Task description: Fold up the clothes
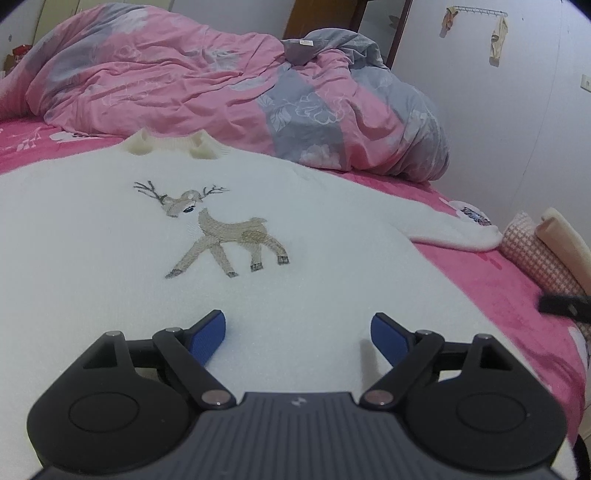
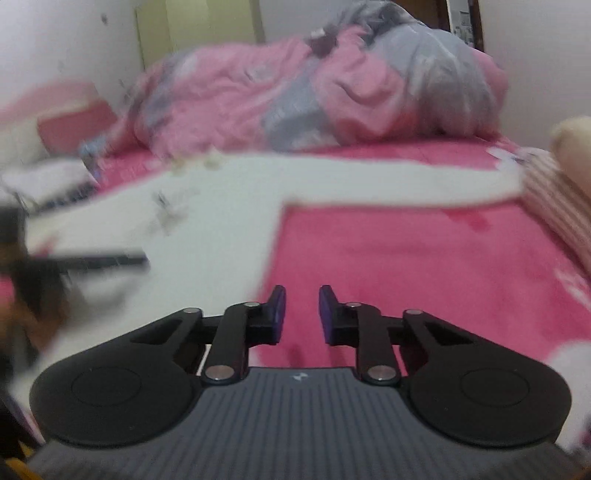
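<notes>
While the white sweater point(image 1: 110, 240) lies spread face up across the pink bedsheet point(image 1: 498, 280), the left gripper point(image 1: 298, 338) hangs low over its lower front with its jaws standing wide apart, and from where I stand nothing sits between the blue pads point(image 1: 207, 338); whether their tips brush the knit I cannot tell. An embroidered deer point(image 1: 221, 229) shows on the chest of the sweater, just past that gripper, and the ribbed cream collar point(image 1: 170, 146) is at the far end, near a rumpled pink and grey duvet point(image 1: 221, 85) heaped along the back of the bed. One sleeve point(image 2: 369, 181) stretches straight out to the side, its cuff reaching close to a checked cushion point(image 1: 532, 251) at the bed's edge. The right gripper point(image 2: 302, 314) is over bare pink sheet just beside the sweater's side edge, below that outstretched sleeve; its jaws are drawn in to a narrow gap, and they grip nothing, the sheet showing plainly through between them. Its view is smeared, so finer detail is lost. On the wall point(image 1: 517, 110) behind the bed a hook rail point(image 1: 476, 11) carries a couple of small pale items of cloth.
</notes>
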The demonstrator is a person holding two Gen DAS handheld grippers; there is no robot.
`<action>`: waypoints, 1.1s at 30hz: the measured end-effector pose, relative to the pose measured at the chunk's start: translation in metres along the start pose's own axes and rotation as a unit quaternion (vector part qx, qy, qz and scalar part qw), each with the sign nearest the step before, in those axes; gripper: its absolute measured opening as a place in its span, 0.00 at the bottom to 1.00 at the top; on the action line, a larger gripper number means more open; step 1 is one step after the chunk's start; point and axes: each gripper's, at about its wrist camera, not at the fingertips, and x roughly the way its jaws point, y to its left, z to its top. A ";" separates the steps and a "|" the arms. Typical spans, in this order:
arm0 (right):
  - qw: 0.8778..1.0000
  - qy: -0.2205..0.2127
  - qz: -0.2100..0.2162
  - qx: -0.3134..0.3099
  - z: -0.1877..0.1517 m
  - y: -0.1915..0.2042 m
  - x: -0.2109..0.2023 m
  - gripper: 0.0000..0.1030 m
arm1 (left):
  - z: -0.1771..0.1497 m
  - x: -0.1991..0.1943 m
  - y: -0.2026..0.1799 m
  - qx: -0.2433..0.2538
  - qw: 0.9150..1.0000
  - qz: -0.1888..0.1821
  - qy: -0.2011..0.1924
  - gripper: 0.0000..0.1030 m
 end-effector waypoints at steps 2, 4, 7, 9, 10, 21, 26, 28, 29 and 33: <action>0.999 0.001 0.029 -0.014 0.009 0.016 0.027 0.13 | 0.000 0.000 -0.001 0.003 1.000 0.003 0.001 0.85; 0.999 0.012 0.043 -0.031 0.013 0.028 0.053 0.10 | 0.000 0.000 -0.002 0.003 1.000 0.004 0.001 0.85; 0.999 0.028 0.036 -0.022 0.006 0.019 0.064 0.03 | 0.000 0.001 -0.002 0.000 1.000 0.001 0.000 0.85; 0.999 0.028 0.034 0.003 0.002 0.003 0.061 0.02 | 0.000 0.001 -0.001 -0.002 1.000 -0.002 -0.001 0.86; 1.000 0.025 0.011 0.004 0.003 -0.004 0.056 0.05 | 0.000 0.001 -0.001 -0.003 1.000 -0.004 -0.001 0.86; 0.994 0.043 0.082 0.055 0.035 -0.013 0.112 0.00 | 0.000 0.000 0.001 -0.009 1.000 -0.007 -0.004 0.86; 0.994 0.031 0.032 0.103 0.053 -0.041 0.122 0.05 | 0.000 0.000 0.003 -0.017 1.000 -0.014 -0.006 0.86; 0.990 0.034 0.065 0.120 0.058 -0.042 0.131 0.05 | 0.000 -0.001 0.004 -0.017 1.000 -0.014 -0.007 0.86; 0.988 0.035 0.081 0.129 0.061 -0.043 0.135 0.04 | 0.000 -0.001 0.003 -0.017 1.000 -0.014 -0.007 0.86; 0.973 0.056 0.105 0.200 0.057 -0.059 0.168 0.00 | -0.001 0.000 0.004 -0.017 1.000 -0.014 -0.007 0.86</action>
